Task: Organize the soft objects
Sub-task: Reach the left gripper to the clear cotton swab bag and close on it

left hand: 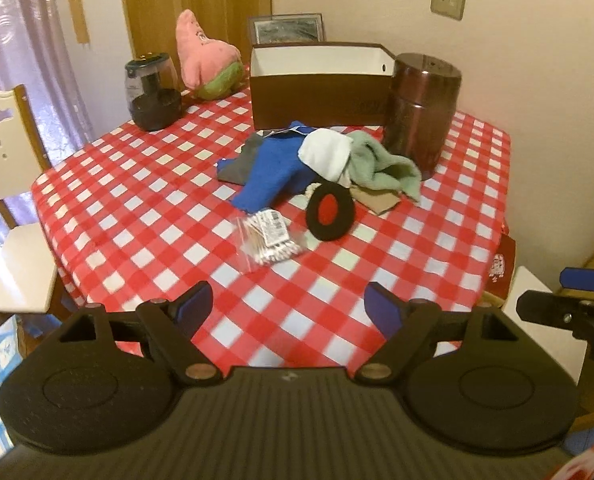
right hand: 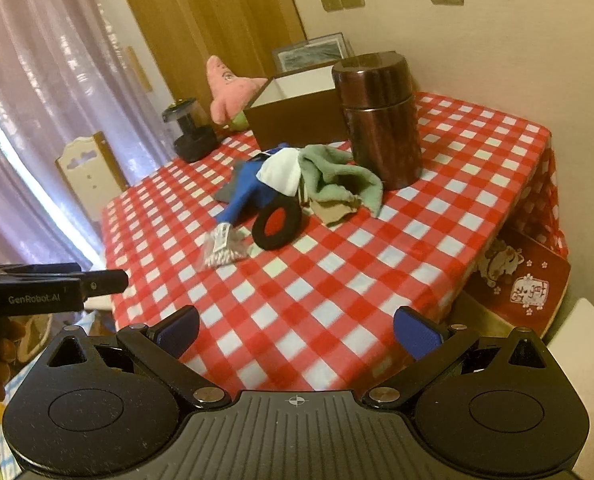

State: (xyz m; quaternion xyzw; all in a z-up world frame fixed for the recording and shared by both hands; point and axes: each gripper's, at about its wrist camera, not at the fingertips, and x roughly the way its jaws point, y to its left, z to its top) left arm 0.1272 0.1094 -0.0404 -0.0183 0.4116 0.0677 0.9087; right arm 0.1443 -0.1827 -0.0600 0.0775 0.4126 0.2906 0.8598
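Observation:
A heap of soft things lies mid-table: a blue cloth (left hand: 272,172) (right hand: 244,194), a white cloth (left hand: 325,154) (right hand: 283,170), a green towel (left hand: 385,164) (right hand: 337,180), a grey cloth (left hand: 239,162) and a black round pad with a red centre (left hand: 330,211) (right hand: 276,222). Behind the heap stands an open brown box (left hand: 317,96) (right hand: 297,120), white inside. A pink star plush (left hand: 205,60) (right hand: 229,88) leans at the back left. My left gripper (left hand: 293,308) hovers open over the table's near edge, holding nothing. My right gripper (right hand: 297,332) is also open with nothing between its fingers, well short of the heap.
A brown metal canister (left hand: 423,112) (right hand: 379,120) stands right of the heap, touching the green towel. A bag of cotton swabs (left hand: 267,240) (right hand: 221,246) lies in front of it. A dark grinder (left hand: 151,94) (right hand: 191,132) is at the back left. White chairs (left hand: 9,184) flank the table.

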